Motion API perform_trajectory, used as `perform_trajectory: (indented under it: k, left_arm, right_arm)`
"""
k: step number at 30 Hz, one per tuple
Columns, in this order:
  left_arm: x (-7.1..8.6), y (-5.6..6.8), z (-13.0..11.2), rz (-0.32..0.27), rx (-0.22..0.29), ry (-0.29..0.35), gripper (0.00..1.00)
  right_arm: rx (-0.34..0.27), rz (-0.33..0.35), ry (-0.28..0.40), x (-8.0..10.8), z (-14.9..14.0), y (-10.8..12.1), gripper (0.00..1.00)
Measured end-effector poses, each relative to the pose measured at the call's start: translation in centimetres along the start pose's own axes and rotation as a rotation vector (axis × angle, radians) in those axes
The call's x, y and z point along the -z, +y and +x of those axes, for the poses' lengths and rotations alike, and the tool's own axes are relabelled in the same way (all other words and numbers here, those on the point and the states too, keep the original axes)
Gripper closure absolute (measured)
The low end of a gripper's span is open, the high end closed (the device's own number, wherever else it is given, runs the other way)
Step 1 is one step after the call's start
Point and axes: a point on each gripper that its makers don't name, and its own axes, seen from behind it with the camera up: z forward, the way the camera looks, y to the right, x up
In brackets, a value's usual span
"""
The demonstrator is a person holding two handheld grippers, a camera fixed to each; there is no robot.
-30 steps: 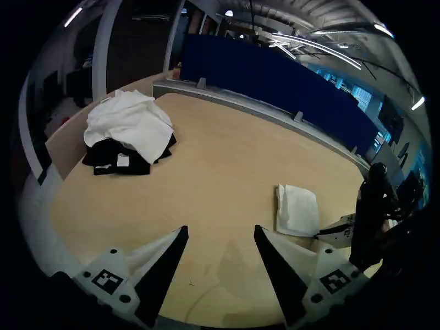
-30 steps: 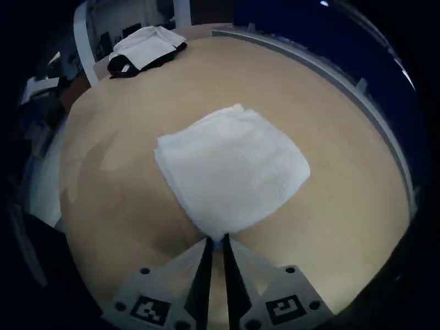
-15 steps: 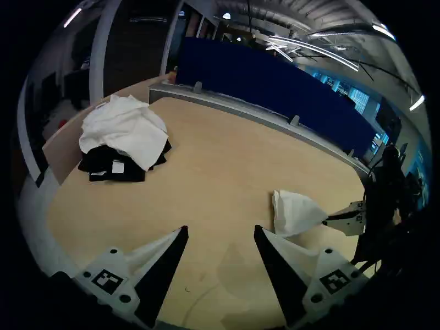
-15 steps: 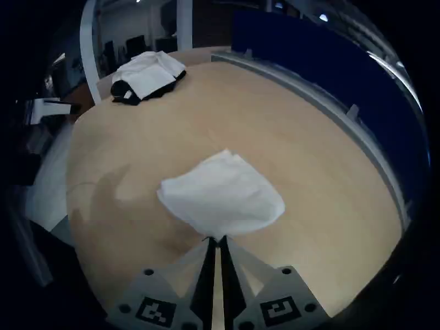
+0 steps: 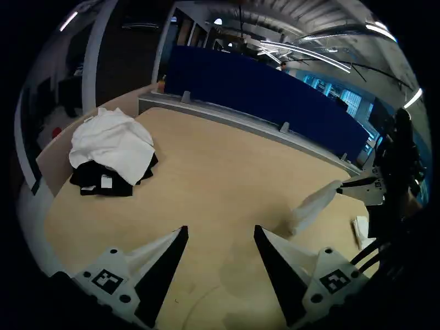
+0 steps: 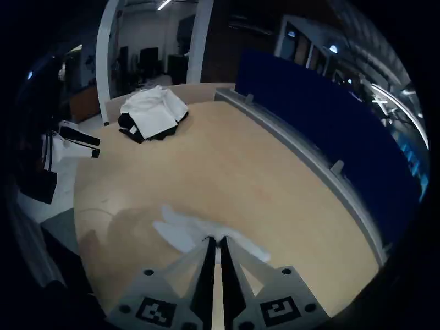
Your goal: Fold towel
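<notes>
My right gripper [image 6: 218,240] is shut on the edge of a white towel [image 6: 184,231], whose cloth hangs down below the fingers above the light wooden table [image 6: 231,165]. In the left gripper view the towel [image 5: 312,206] drapes slantwise from the right gripper [image 5: 345,191] at the right. Its lower end reaches down to the table [image 5: 214,170]. My left gripper [image 5: 220,231] stands open low over the table's near part, nothing between its fingers, well left of the towel. The left gripper [image 6: 77,146] also shows far left in the right gripper view.
A pile of white cloth on black cloth [image 5: 113,146] lies at the table's far left, the same pile [image 6: 154,113] showing far off in the right gripper view. A blue partition [image 5: 264,93] runs along the far edge. Another small white cloth [image 5: 360,226] lies at the right edge.
The right gripper has risen with the towel: it lay flat and folded on the table, and now it hangs stretched from the fingers. The left gripper stayed open.
</notes>
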Motion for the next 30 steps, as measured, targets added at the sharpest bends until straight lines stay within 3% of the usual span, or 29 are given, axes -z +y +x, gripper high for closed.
perform_trajectory:
  k: [12, 19, 30]
  left_arm:
    - [0.0, 1.8, 0.4, -0.026, -0.023, 0.004, 0.11]
    - [-0.2, 2.9, 0.3, -0.029, -0.043, -0.002, 0.11]
    - [-0.3, 4.7, -0.1, -0.016, -0.055, -0.009, 0.11]
  right_arm:
    - [-0.015, -0.028, 0.012, 3.3, -0.3, 3.7, 0.94]
    - [-0.037, -0.079, 0.004, 6.3, -2.3, 8.4, 0.94]
    - [-0.081, -0.156, -0.039, 11.7, -8.7, 16.4, 0.94]
